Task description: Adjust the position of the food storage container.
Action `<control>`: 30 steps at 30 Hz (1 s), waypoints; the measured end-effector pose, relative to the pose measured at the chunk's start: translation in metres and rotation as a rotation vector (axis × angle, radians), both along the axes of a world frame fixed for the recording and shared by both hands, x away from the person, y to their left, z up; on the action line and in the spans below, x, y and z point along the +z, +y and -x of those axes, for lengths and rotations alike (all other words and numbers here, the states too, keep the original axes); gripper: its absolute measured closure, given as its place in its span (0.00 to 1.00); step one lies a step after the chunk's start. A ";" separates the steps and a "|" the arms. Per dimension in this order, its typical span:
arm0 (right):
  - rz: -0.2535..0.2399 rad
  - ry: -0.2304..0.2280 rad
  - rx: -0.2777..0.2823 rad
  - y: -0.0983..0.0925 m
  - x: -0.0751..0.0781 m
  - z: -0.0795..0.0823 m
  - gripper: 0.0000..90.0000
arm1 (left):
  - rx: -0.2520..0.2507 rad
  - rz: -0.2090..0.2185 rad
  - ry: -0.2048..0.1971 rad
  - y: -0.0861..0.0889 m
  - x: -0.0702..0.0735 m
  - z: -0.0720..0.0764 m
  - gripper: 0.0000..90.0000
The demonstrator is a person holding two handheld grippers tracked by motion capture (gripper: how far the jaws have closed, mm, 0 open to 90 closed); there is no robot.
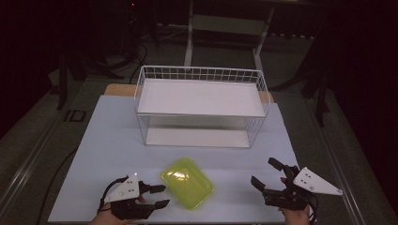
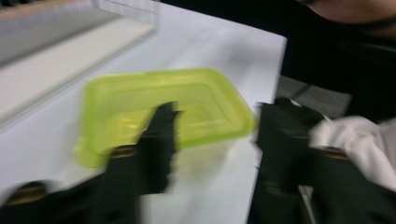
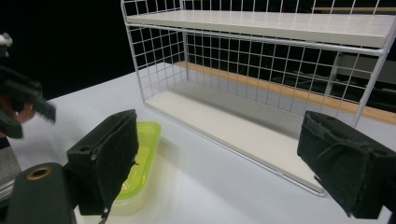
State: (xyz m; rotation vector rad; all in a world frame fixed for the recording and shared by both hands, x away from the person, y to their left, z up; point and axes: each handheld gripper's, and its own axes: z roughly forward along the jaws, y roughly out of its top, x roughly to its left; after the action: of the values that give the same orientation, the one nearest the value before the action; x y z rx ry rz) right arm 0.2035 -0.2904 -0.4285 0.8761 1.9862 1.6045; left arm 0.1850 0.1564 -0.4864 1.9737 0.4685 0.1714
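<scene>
A yellow-green plastic container (image 1: 187, 182) lies upside down near the front edge of the surface (image 1: 108, 140), roughly midway between its front corners. The left hand-held gripper (image 1: 161, 196) sits just beside the container at the front left, jaws spread and empty. The right hand-held gripper (image 1: 266, 174) rests toward the front right corner, jaws also apart, holding nothing. A white wire shelf rack (image 1: 202, 105) stands along the back edge. No readable writing or labels appear on anything.

You see a glossy, translucent yellow-green plastic tray (image 1: 188, 182), a white-coated wire rack (image 1: 202, 105) with matt boards, a smooth matt table (image 1: 110, 140), and rough black gripper pads (image 3: 109, 158).
</scene>
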 end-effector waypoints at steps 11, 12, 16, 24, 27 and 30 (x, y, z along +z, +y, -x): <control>-0.018 0.013 0.008 -0.001 0.000 -0.002 0.14 | -0.094 -0.087 -0.085 -0.020 -0.024 -0.002 1.00; -0.021 0.015 0.008 -0.001 0.000 -0.002 0.14 | -0.100 -0.092 -0.081 -0.022 -0.025 -0.003 1.00; -0.026 0.017 0.010 -0.002 0.000 -0.002 0.14 | -0.098 -0.123 -0.071 -0.033 -0.030 -0.008 1.00; -0.027 0.018 0.017 -0.003 -0.001 -0.003 0.14 | -0.090 -0.118 -0.060 -0.052 -0.034 -0.016 1.00; -0.026 0.019 0.019 -0.002 -0.001 -0.003 0.14 | -0.085 -0.113 -0.060 -0.058 -0.035 -0.019 1.00; -0.025 0.018 0.023 -0.002 0.000 -0.003 0.14 | -0.091 -0.114 -0.064 -0.066 -0.035 -0.022 1.00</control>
State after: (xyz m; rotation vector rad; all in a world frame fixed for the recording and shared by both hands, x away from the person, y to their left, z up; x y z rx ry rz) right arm 0.2062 -0.2924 -0.4286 0.8833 1.9996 1.6430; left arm 0.2066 0.0901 -0.5216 2.0897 0.3330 0.2076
